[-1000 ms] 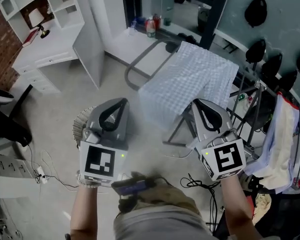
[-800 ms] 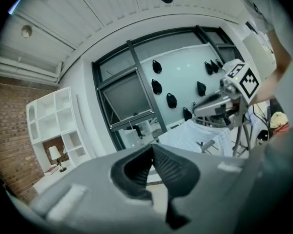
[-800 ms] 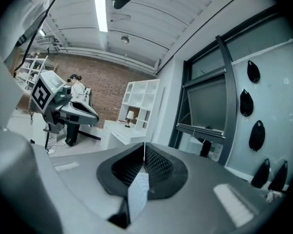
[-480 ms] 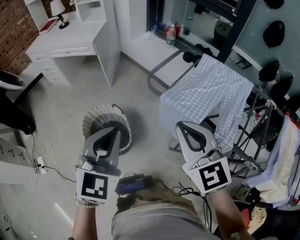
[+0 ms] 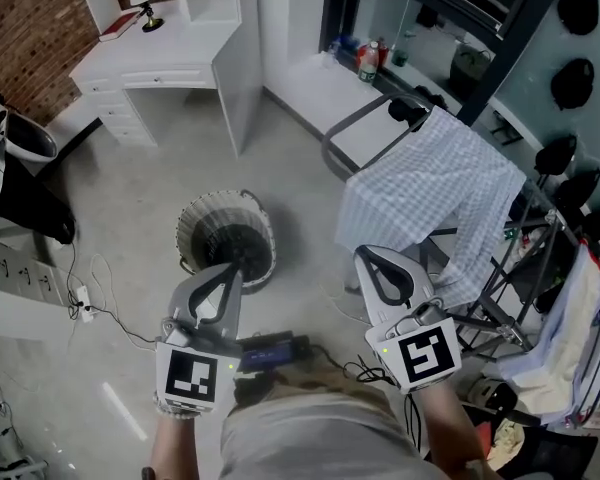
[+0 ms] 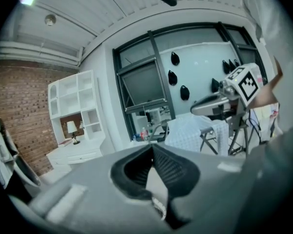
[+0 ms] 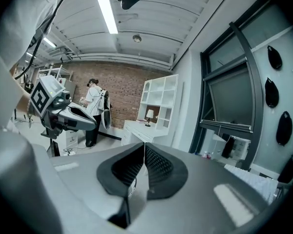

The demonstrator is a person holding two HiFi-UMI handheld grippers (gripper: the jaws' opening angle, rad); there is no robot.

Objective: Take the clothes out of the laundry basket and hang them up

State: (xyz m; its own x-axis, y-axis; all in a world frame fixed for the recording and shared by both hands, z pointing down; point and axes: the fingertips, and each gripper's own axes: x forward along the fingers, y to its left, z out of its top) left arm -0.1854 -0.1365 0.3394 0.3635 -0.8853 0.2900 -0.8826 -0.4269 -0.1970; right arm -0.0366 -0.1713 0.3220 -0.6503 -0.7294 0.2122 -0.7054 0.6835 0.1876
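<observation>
A round white laundry basket (image 5: 226,239) stands on the floor, dark inside; whether clothes lie in it I cannot make out. A pale checked garment (image 5: 435,190) (image 6: 191,132) hangs draped over the drying rack (image 5: 505,303) on the right. My left gripper (image 5: 220,280) (image 6: 153,146) hovers just in front of the basket, jaws shut and empty. My right gripper (image 5: 372,260) (image 7: 144,146) is level with it, beside the lower edge of the checked garment, shut with nothing between its jaws.
A white desk with shelves and a lamp (image 5: 170,48) stands at the back left. Bottles (image 5: 369,60) sit on a low white ledge by the dark window frame. More clothes (image 5: 570,318) hang at the far right. Cables (image 5: 90,298) trail across the floor.
Both grippers have come back toward me and lower, away from the checked garment. The view has swung left, bringing the laundry basket into full sight ahead of the left gripper.
</observation>
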